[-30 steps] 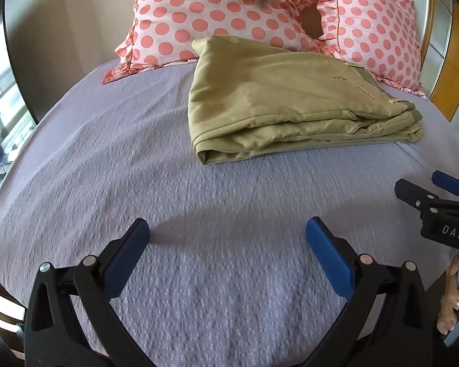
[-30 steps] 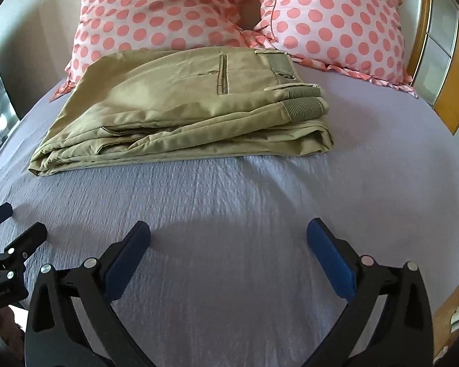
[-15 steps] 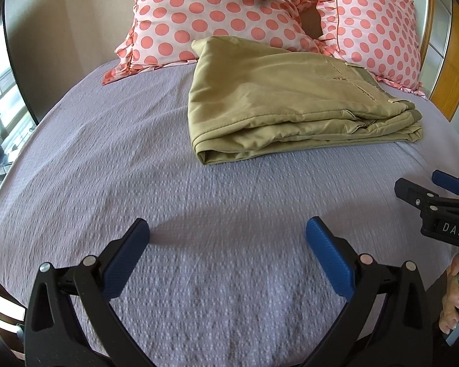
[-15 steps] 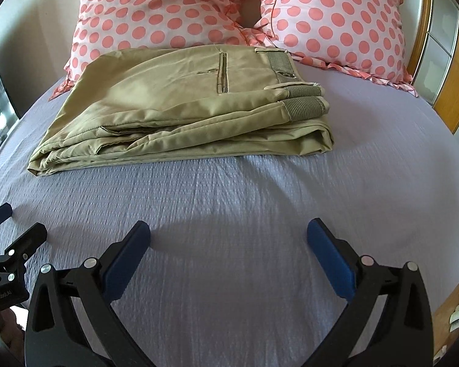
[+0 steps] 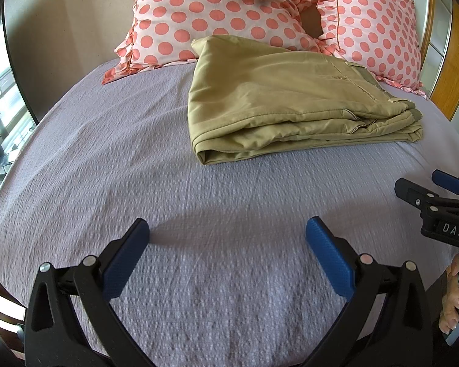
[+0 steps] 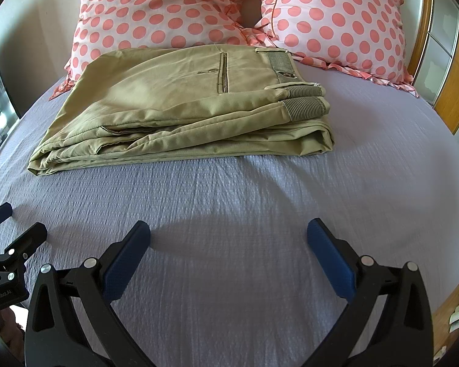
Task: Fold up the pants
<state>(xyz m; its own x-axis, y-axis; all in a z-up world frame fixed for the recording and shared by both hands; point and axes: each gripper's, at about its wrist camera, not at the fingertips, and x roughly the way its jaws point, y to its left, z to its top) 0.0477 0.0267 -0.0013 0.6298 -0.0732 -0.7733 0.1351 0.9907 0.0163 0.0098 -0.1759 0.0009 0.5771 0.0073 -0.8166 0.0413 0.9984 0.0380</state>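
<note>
On bed (image 6: 382, 183): pants (image 6: 183, 116) folded; both grippers' jaws spread, empty.

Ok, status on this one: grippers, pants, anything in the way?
Left gripper open, empty, over bedspread. Right gripper open, empty. Pants folded in a stack by the pillows, untouched. Nothing between grippers and pants.

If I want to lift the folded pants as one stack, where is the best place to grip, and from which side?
Probably the near-left folded corner of the pants, approached low along the bed from the front. The layers close there, whereas the waistband end shows loose separate edges.
</note>
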